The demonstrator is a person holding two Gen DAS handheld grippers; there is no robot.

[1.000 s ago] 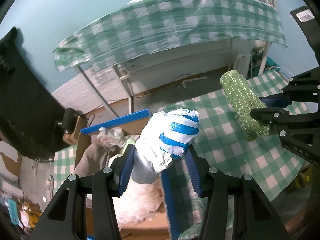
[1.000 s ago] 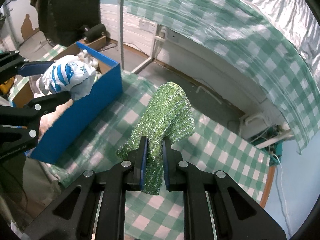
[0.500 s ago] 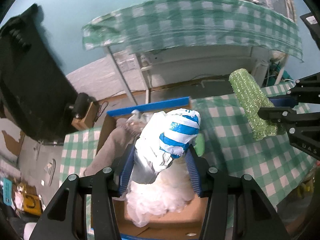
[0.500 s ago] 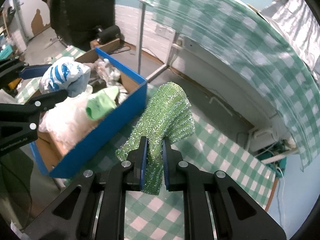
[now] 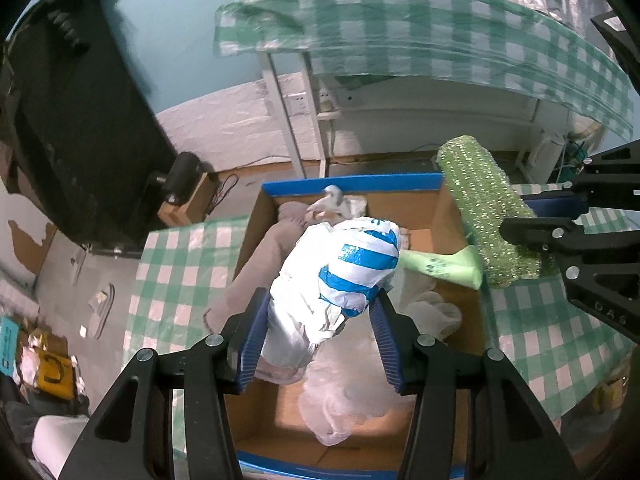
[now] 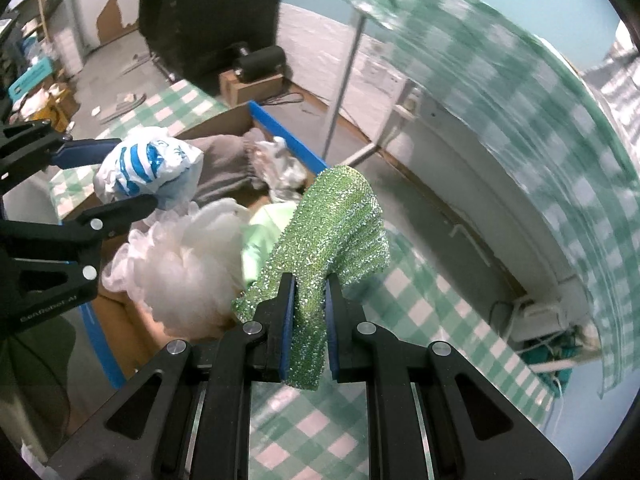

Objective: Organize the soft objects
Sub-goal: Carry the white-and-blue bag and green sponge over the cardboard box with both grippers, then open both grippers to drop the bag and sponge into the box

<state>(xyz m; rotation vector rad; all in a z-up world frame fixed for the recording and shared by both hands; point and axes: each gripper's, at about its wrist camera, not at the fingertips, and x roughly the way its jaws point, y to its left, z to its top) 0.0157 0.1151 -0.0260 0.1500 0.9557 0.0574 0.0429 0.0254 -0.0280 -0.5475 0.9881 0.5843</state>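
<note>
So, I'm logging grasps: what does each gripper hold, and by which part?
Left gripper: the white and blue-striped plastic bag, pinched at its lower end. Right gripper: the sparkly green cloth, clamped near its lower edge.

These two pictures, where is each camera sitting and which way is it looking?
Left wrist: rides on the left gripper, looking down along its fingers at the striped bag they grip, over the open box; the right gripper shows at the right edge.
Right wrist: rides on the right gripper, looking down along its fingers at the green cloth they pinch, above the checked table; the left gripper shows at the left.
Shared: box, bag, cloth, both grippers.
</note>
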